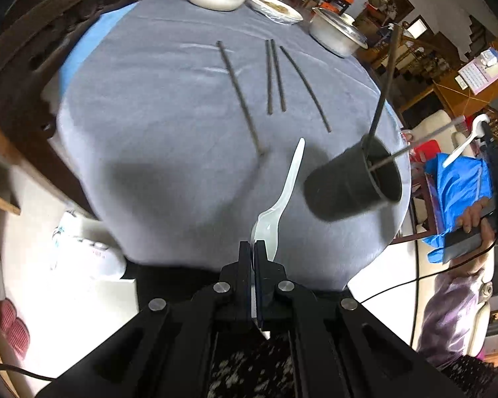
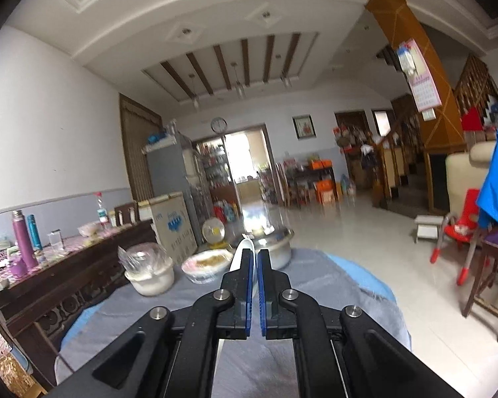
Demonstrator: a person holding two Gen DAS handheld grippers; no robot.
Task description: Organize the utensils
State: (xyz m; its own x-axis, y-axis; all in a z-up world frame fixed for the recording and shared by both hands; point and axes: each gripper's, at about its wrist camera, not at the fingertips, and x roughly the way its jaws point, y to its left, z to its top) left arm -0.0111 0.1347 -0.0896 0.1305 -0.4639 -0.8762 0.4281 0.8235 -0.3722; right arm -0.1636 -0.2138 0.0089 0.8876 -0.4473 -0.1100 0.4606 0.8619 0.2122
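Now | left tool clamps white fork, tines hidden | right tool clamps white spoon, mostly hidden

Both grippers are showing black plastic linkages. The left gripper is displaying silver round screws; the right gripper is wearing blue pads. A lilac sleeve is covering the forearm.
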